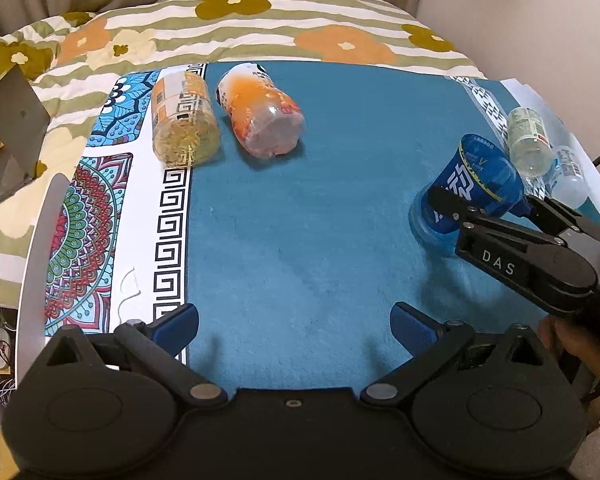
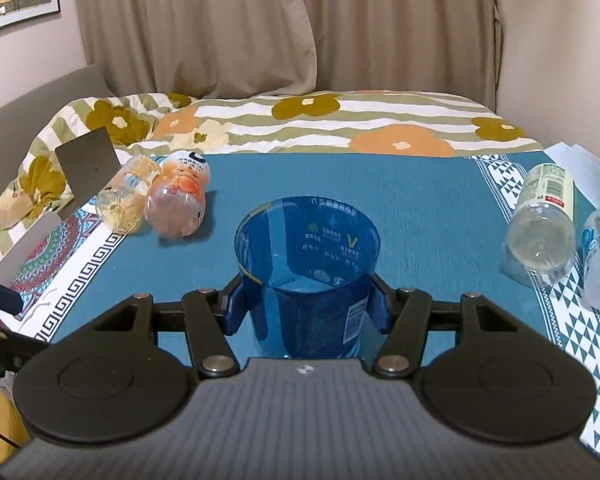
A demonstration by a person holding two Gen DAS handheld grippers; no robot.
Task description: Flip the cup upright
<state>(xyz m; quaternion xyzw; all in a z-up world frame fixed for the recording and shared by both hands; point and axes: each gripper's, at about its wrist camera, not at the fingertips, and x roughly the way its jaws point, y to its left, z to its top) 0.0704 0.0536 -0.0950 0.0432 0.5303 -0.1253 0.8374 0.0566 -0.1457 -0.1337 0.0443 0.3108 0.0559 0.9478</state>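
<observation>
Here, the right gripper [image 2: 307,304] is clamped on a translucent blue plastic cup [image 2: 307,264], its two blue pads pressing the cup's sides low on the body so that the mouth is left free. In the right wrist view the cup sits directly ahead of the tool, between the fingers, with its open mouth facing up and away. In the left wrist view it leans, its base touching or just above the teal felt mat [image 1: 300,220]; that suggests the cup is partway through being stood upright, though this is a judgement. The left gripper [image 1: 294,330] hangs spread wide and empty over bare mat, well to the left of the cup, apparently kept clear. Far ahead and to its left lie a clear yellowish bottle [image 1: 184,120] and an orange-labelled clear bottle [image 1: 260,116], both on their sides. Two clear bottles [image 2: 544,220] lie to the right of the right gripper.
</observation>
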